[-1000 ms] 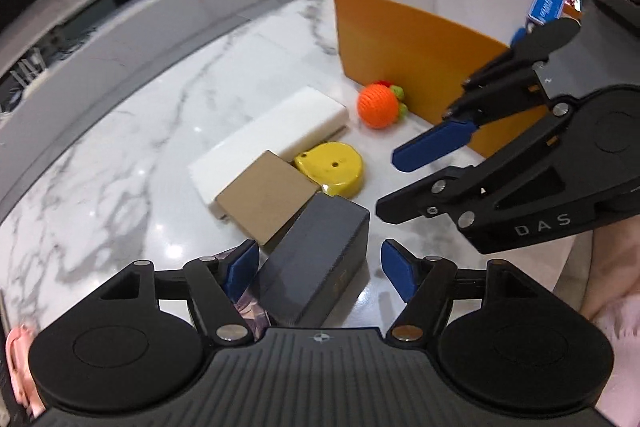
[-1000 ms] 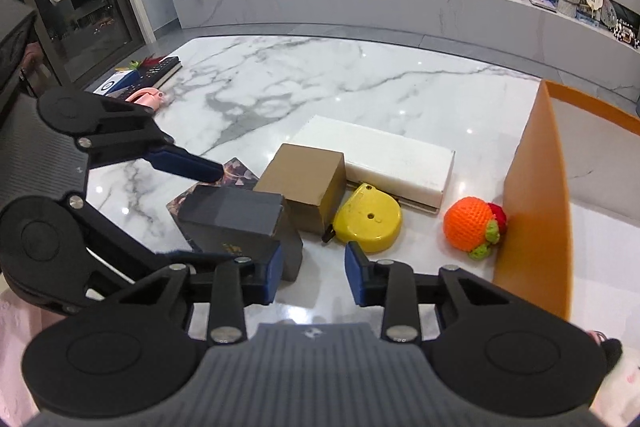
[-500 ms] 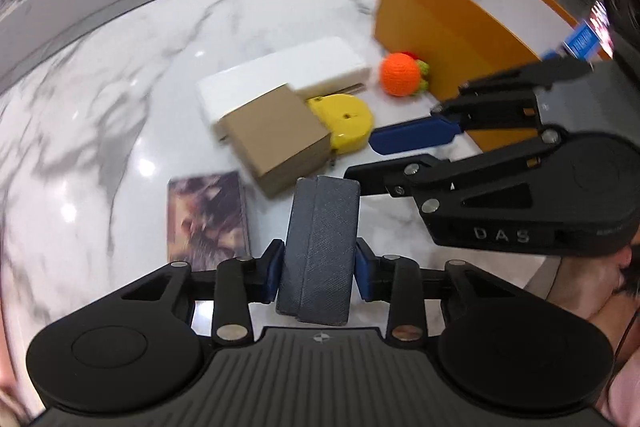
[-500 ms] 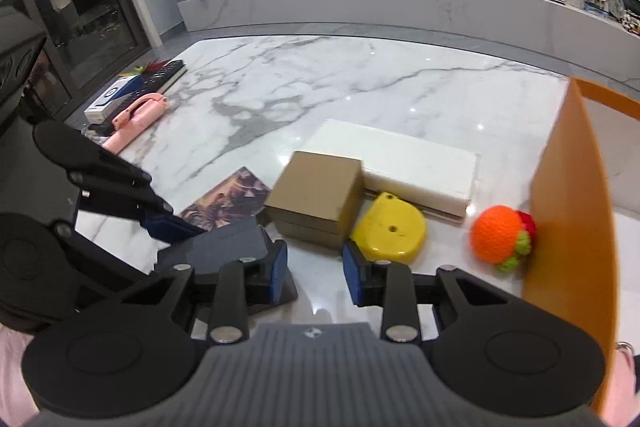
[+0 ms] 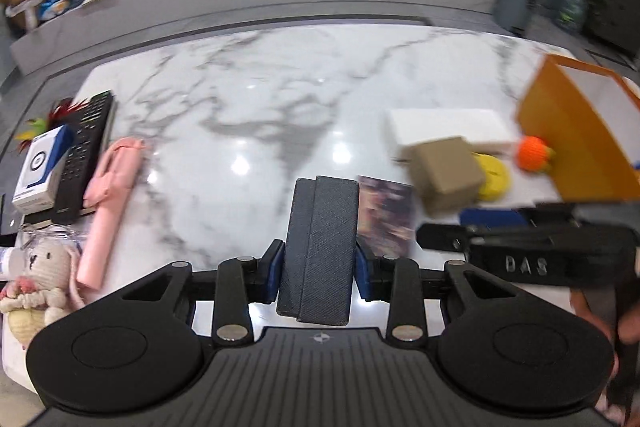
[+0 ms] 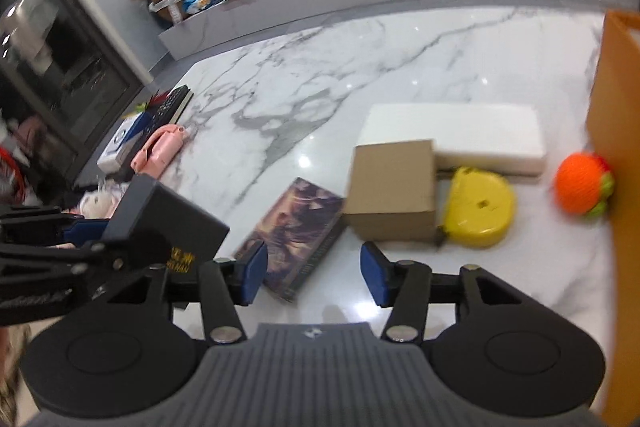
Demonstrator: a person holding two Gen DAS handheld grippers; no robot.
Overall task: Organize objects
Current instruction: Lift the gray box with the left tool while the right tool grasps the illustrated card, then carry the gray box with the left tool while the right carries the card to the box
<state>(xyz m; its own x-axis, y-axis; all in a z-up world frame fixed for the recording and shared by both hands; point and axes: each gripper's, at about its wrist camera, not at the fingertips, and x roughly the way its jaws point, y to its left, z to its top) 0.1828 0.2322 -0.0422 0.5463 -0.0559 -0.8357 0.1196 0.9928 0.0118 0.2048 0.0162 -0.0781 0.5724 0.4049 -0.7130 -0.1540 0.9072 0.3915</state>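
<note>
Left gripper point(image 5: 318, 269) pinching dark textured rectangular box point(image 5: 320, 247) | right gripper point(image 6: 314, 273) just opening, empty | only right view shows box's gold lettering.

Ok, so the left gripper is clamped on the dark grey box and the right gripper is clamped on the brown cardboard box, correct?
Only partly. The left gripper is clamped on the dark grey box, but the right gripper holds nothing. The right wrist view shows its jaws, which have just been opening, standing apart, with the brown cardboard box resting on the marble table beyond them.
</note>
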